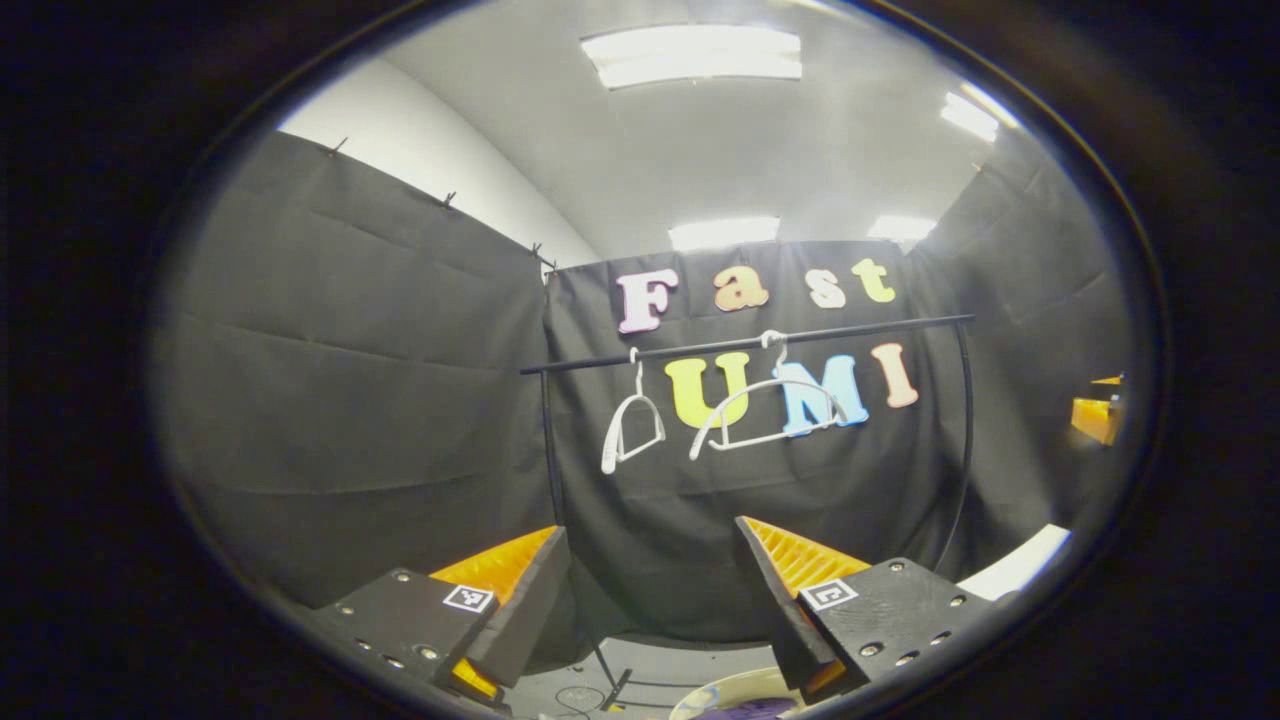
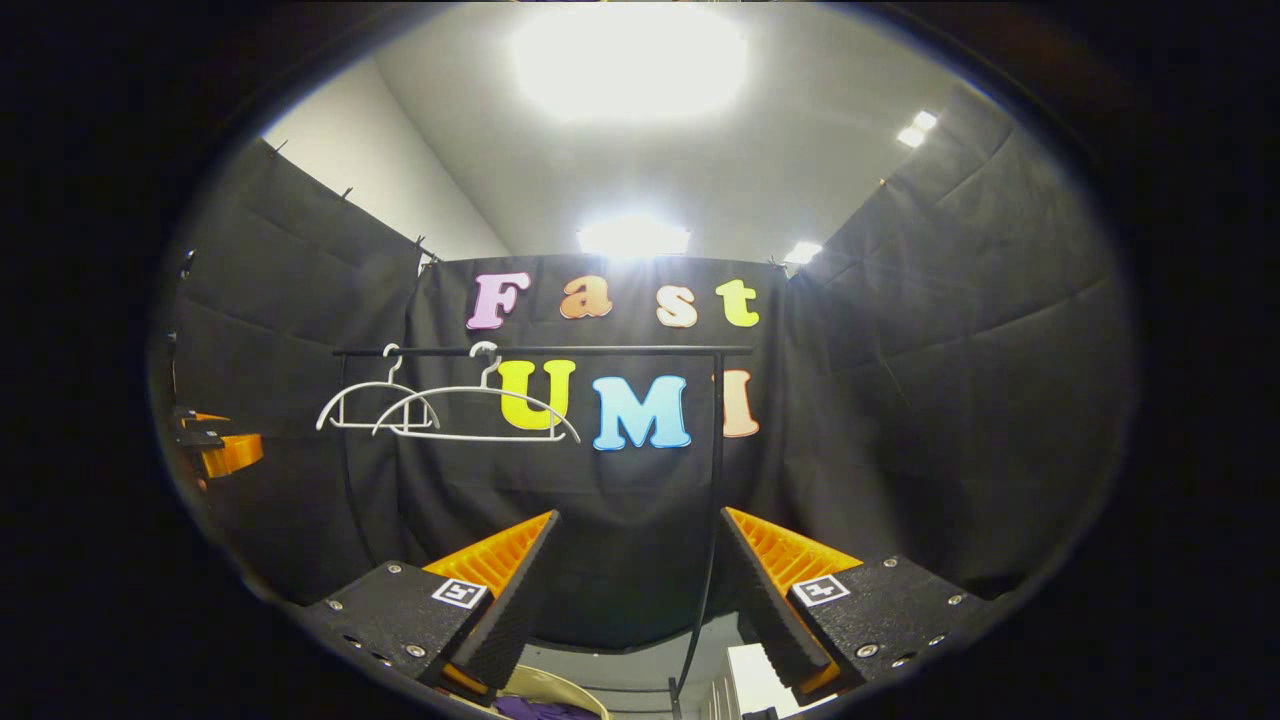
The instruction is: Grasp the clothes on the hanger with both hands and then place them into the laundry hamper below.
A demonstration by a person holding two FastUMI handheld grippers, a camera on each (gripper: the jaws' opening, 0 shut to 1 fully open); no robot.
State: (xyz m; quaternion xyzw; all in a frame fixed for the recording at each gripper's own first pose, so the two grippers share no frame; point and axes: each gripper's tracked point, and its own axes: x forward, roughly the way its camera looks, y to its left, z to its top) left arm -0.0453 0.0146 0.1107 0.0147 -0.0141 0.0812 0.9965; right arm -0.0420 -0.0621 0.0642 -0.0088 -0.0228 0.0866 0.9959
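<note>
With both white plastic hangers (image 1: 765,400) bare on the black rail (image 1: 745,344), purple cloth lies in the cream hamper (image 1: 735,692) below — job apparently done — left gripper (image 1: 650,590) and right gripper (image 2: 635,585) wide, empty.

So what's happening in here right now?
Two hand-held tools, the left tool and the right tool, are both open and hold nothing. On the black rail hang two bare white hangers. Below, a purple garment lies in the hamper, so the clothes seem already dropped in.
</note>
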